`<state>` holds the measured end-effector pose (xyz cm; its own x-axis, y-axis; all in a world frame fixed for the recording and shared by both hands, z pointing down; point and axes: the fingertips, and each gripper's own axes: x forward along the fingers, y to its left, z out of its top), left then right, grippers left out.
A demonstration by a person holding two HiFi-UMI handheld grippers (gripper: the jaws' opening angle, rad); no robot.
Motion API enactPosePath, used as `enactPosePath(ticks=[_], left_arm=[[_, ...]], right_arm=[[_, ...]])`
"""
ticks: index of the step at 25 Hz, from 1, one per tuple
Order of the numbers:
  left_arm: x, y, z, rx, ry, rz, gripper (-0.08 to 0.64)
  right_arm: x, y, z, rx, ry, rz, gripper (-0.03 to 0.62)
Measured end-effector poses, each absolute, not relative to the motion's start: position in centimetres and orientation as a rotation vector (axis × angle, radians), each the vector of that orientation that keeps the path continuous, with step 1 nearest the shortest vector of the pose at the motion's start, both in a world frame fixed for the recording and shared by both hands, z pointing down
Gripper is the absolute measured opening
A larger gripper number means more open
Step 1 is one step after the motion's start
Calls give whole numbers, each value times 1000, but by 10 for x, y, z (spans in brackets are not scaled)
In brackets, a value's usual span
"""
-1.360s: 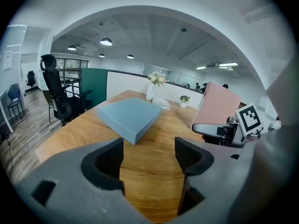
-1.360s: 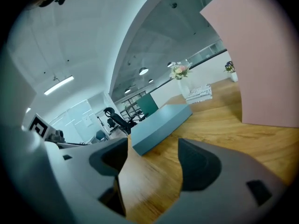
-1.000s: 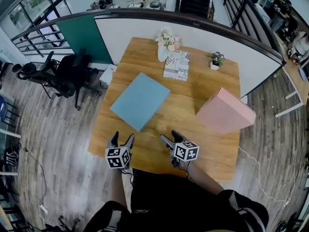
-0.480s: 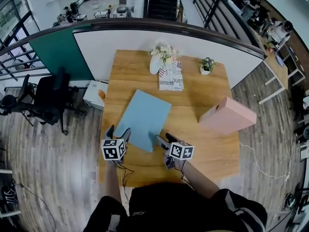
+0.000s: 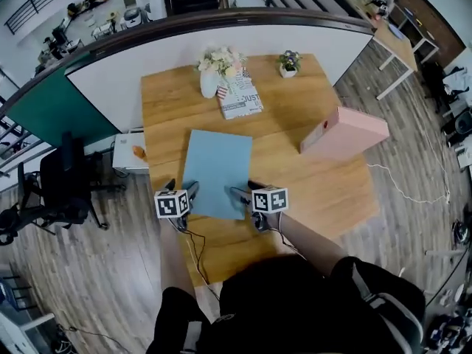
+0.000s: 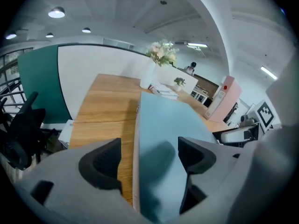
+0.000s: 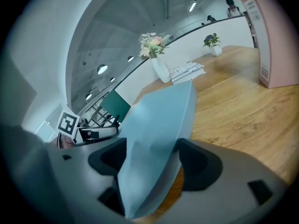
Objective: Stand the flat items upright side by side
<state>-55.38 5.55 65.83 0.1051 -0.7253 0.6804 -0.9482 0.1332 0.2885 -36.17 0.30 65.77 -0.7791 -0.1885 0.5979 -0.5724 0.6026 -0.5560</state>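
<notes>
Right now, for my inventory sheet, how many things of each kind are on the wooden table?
Boxes: 2, the blue box and the pink box
Flower vase: 1
Potted plant: 1
Magazine: 1
Total: 5

The flat folder (image 5: 217, 161) lies on the near middle of the table (image 5: 166, 102); the box file (image 5: 346, 130) stands well to its right, at the table's right edge. At the far edge stands a vase of flowers (image 5: 210, 80), with a magazine (image 5: 242, 98) lying just beside it on its right; a potted plant (image 5: 288, 63) stands further right. A partition (image 5: 110, 80) runs behind the table; a low cabinet (image 5: 129, 152) and an office chair (image 5: 63, 186) stand on the floor to its left.
</notes>
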Motion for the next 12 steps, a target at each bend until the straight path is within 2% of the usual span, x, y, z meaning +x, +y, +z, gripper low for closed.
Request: enactPosePath(ticks=[5,8,12], left_arm=[[-544,55,667,1625,-1569,363,381],[-532,56,668,1608,-1523,332,319],[-516,62,669,1584,-1535,362,319]], right_arm=[[-356,6,671,587,-2257,988,322],[-348,11,677,595,-2244,1046,314],[-337,12,679,577,-2241,1048,299]])
